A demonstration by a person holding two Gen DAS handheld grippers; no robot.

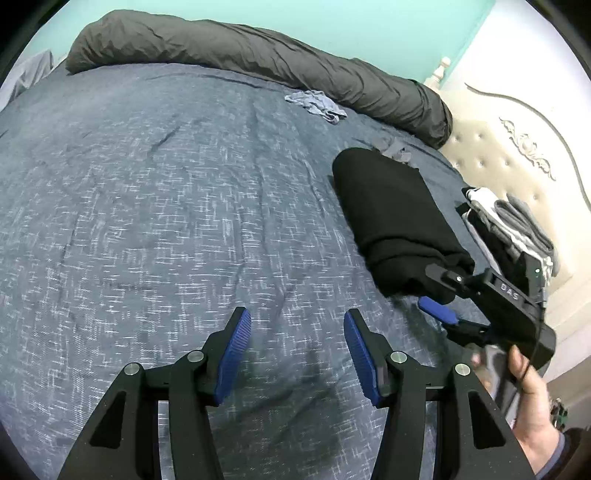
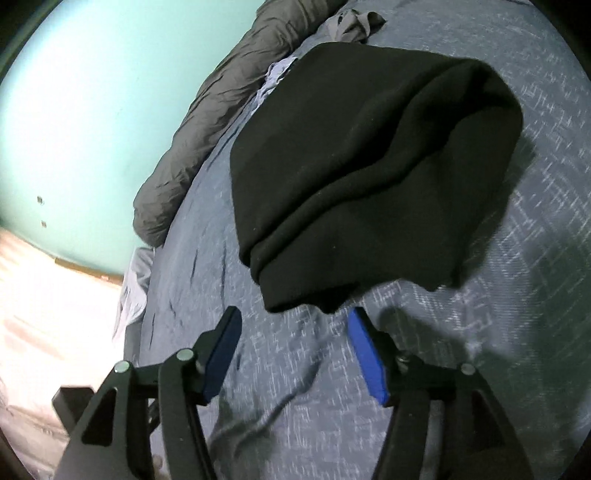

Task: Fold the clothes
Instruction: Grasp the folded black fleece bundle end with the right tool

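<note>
Your left tongs (image 1: 297, 326) are hanging with their blue ribbed pads spread apart and nothing between them, only the blue-grey flecked bedspread (image 1: 166, 221) lying beneath. Their black arms are running off the bottom edge of the left wrist view, so you are not seeing the hand that carries them.

Your right tongs (image 2: 293, 328) are also standing open, with bare bedspread between the pads. Just beyond their tips the folded black knit garment (image 2: 369, 177) is lying on the bed, its near hem close above the right-hand pad; whether hem and pad are touching you cannot tell. From the left wrist view the same garment (image 1: 391, 225) is sitting to the right, with the right tongs' black body (image 1: 509, 299) covering its near corner and your hand (image 1: 532, 402) cut off by the frame's edge.

Beyond the garment, a stack of folded grey, white and black clothes (image 1: 517, 229) is half hidden behind that tool. Farther off, a small crumpled pale-blue cloth (image 1: 317, 105) is lying on the bedspread, and a small grey cloth (image 1: 397, 147) is peeking out past the garment's far end. A long rolled dark-grey duvet (image 1: 258, 55) is stretching along the teal wall (image 1: 332, 18), and the cream tufted headboard (image 1: 509, 158) is rising at the right.
</note>
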